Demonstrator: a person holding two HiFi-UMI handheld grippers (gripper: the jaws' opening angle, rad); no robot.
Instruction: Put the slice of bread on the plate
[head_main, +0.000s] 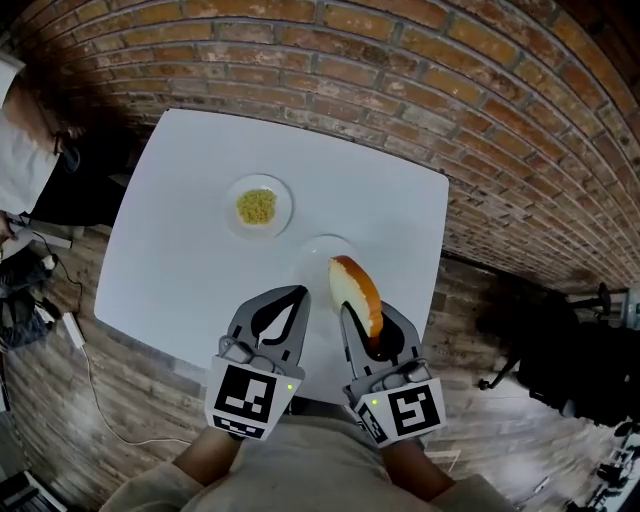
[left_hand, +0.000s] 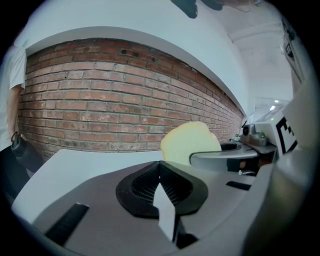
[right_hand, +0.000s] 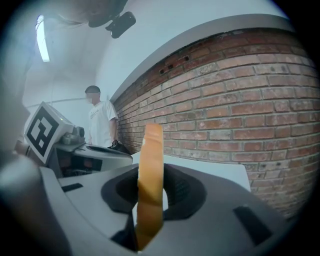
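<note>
The slice of bread (head_main: 357, 288), pale with a brown crust, stands on edge between the jaws of my right gripper (head_main: 364, 318), which is shut on it. In the right gripper view the bread's crust edge (right_hand: 150, 185) rises upright between the pads of that gripper (right_hand: 149, 202). The bread hangs over the near right part of an empty white plate (head_main: 312, 250) on the white table (head_main: 180, 260). My left gripper (head_main: 299, 294) is beside it on the left, jaws shut with nothing in them (left_hand: 161, 186). From the left gripper view the bread (left_hand: 190, 142) shows its pale face.
A small white dish (head_main: 281, 226) with a yellow heap of food sits further back on the left. A brick wall (head_main: 480, 110) runs behind the table. A person in white (right_hand: 101, 122) stands at the far left. Cables (head_main: 75, 340) lie on the wooden floor.
</note>
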